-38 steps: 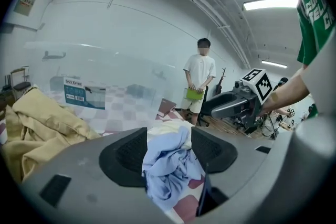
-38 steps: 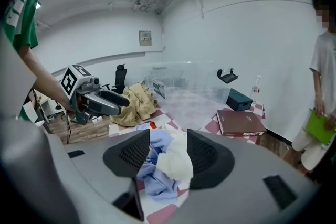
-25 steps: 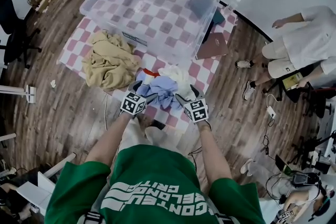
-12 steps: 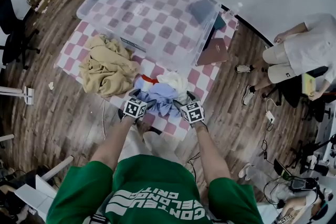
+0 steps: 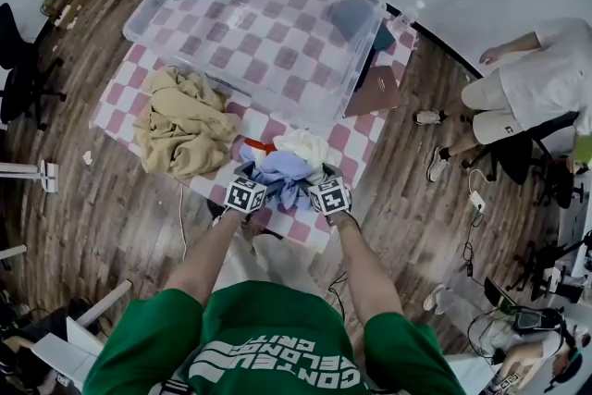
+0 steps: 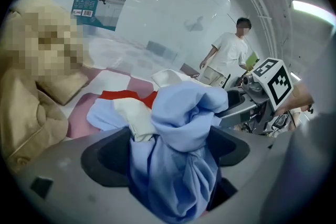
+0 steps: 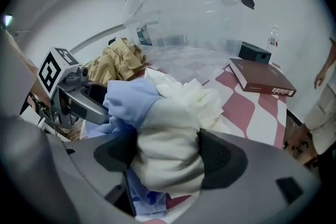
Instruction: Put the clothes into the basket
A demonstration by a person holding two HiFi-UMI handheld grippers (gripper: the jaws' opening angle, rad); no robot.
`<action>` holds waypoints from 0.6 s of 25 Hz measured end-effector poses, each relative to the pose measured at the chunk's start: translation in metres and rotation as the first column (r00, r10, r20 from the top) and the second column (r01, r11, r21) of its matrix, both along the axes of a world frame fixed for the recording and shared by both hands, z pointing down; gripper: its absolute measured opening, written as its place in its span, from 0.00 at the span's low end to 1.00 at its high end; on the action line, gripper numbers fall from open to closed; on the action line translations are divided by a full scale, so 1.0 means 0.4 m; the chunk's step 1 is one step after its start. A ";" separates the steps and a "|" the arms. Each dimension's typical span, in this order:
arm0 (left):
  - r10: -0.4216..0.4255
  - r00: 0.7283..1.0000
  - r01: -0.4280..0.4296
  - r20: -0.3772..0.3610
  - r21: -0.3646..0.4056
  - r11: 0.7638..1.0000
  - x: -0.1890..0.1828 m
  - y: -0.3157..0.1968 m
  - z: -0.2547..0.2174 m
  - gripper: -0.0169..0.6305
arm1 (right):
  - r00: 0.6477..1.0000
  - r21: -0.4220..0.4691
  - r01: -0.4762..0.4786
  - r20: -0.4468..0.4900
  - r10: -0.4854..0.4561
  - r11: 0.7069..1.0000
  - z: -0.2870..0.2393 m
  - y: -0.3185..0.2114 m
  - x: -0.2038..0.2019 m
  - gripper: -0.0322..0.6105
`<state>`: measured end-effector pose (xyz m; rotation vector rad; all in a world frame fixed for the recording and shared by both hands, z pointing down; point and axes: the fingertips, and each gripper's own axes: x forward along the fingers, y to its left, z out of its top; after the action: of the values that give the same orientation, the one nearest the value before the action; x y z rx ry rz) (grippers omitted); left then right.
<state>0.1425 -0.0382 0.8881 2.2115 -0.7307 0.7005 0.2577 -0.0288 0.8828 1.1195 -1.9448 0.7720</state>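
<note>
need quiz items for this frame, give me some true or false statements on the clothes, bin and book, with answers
1. Clothes lie in the bin. False: no clothes show inside it.
2. The tan pile lies on the mat, left of the blue cloth in the head view. True.
3. The book lies on the tan pile. False: it lies right of the bin.
4. White cloth sits between the right tongs. True.
5. Nobody else is in view. False: a person sits at the right.
</note>
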 end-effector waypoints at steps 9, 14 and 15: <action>0.065 0.996 -0.070 -0.063 -0.083 0.994 0.078 0.020 -0.010 0.48 | 0.999 0.013 -0.032 -0.024 0.033 0.999 -0.002 -0.003 0.009 0.48; 0.082 0.994 -0.089 -0.076 -0.103 0.991 0.088 0.035 -0.009 0.31 | 0.999 0.032 -0.042 -0.019 0.043 0.999 -0.011 0.001 0.010 0.38; 0.090 0.993 -0.097 -0.074 -0.101 0.990 0.089 0.036 -0.011 0.29 | 0.999 0.034 -0.045 -0.019 0.046 0.998 -0.012 0.001 0.011 0.36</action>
<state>0.1782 -0.0239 0.8839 2.1738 -0.5463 0.6889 0.2619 -0.0286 0.8779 1.1906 -1.9284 0.7524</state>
